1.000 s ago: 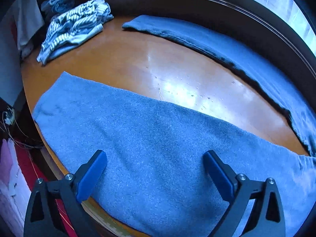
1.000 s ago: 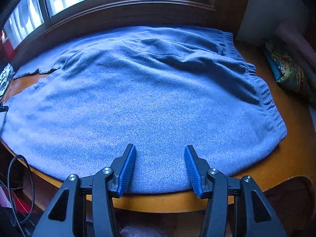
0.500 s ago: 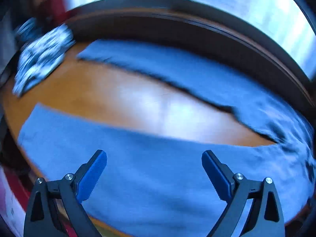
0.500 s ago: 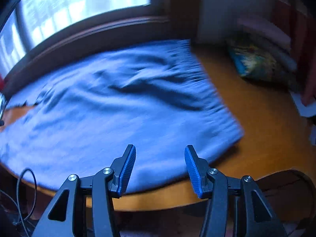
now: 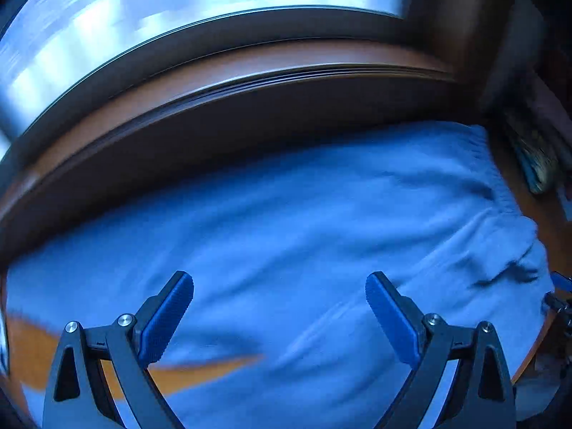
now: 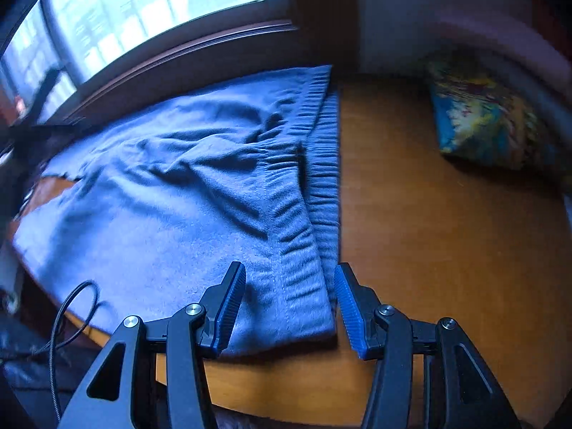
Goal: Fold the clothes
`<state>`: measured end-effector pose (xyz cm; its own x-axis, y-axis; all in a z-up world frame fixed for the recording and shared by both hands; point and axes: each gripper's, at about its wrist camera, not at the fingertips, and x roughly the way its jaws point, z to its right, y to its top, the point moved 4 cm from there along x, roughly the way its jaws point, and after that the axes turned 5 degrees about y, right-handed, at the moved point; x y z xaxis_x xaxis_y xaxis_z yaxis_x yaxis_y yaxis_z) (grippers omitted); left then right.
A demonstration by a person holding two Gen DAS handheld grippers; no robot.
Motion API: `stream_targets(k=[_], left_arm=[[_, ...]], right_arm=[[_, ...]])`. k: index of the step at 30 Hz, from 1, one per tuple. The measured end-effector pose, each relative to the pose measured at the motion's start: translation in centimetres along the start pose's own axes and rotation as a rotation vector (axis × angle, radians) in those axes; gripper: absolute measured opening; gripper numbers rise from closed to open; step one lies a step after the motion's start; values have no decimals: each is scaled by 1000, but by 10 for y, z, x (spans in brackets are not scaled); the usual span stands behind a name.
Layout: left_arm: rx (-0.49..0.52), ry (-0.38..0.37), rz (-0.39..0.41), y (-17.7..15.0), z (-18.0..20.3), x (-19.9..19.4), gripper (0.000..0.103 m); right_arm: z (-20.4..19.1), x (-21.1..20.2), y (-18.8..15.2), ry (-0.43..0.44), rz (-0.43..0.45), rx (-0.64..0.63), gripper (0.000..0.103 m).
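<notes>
Folding has hardly begun, judging by the left wrist view: the blue fleece trousers (image 5: pixel 286 236) lie spread flat, blurred by motion, with their gathered waistband (image 5: pixel 489 164) at the far right of the cloth and a sliver of orange wooden table (image 5: pixel 200 371) showing where the two legs part. The left gripper (image 5: pixel 279 316) hangs over the trousers with its jaws spread wide and nothing between them. Beyond the trousers runs a dark wooden window sill (image 5: pixel 250 82), and above the sill a bright window (image 5: pixel 178 7). At the far right edge of the cloth a bit of the other tool seems to show, too blurred to be sure.

From the right wrist view the picture is sharper. The right gripper (image 6: pixel 290 309) has its jaws parted on either side of the near corner of the waistband (image 6: pixel 314 193); the ribbed blue pads (image 6: pixel 232 307) stand just beside the cloth but are not pressed on it. I judge this to be the approach for a first grasp, so every fold is still to do. The trousers (image 6: pixel 161 214) are wrinkled near the waistband and lie against the window sill (image 6: pixel 186 53). Right of the waistband the table (image 6: pixel 447 250) is bare wood, and at its far right corner lies a colourful patterned bundle (image 6: pixel 482 121), apart from the trousers. A black cable (image 6: pixel 68 314) loops off the table's near edge, left of the gripper.
</notes>
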<state>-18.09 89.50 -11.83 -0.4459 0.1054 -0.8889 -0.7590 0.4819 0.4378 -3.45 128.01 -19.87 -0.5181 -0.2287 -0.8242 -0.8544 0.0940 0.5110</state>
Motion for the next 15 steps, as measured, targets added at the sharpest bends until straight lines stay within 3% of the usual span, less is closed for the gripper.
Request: stream_targets(k=[2, 3, 4, 5, 11, 12, 15], left_arm=[[57, 9, -9, 20, 31, 14, 98], [84, 19, -15, 30, 47, 23, 98], [111, 28, -18, 39, 62, 31, 98], [137, 37, -20, 48, 77, 39, 98], [257, 139, -15, 70, 128, 71, 98], [255, 139, -20, 69, 130, 74, 101], [170, 40, -27, 65, 130, 79, 101]], right_arm=[[0, 4, 2, 70, -22, -17, 51], [-1, 7, 3, 81, -31, -30, 43], [-1, 9, 3, 76, -46, -44, 13], [-1, 11, 4, 68, -64, -58, 7], [10, -45, 8, 143, -91, -55, 5], [12, -54, 5, 141, -101, -60, 5], [15, -37, -16, 70, -206, -101, 5]])
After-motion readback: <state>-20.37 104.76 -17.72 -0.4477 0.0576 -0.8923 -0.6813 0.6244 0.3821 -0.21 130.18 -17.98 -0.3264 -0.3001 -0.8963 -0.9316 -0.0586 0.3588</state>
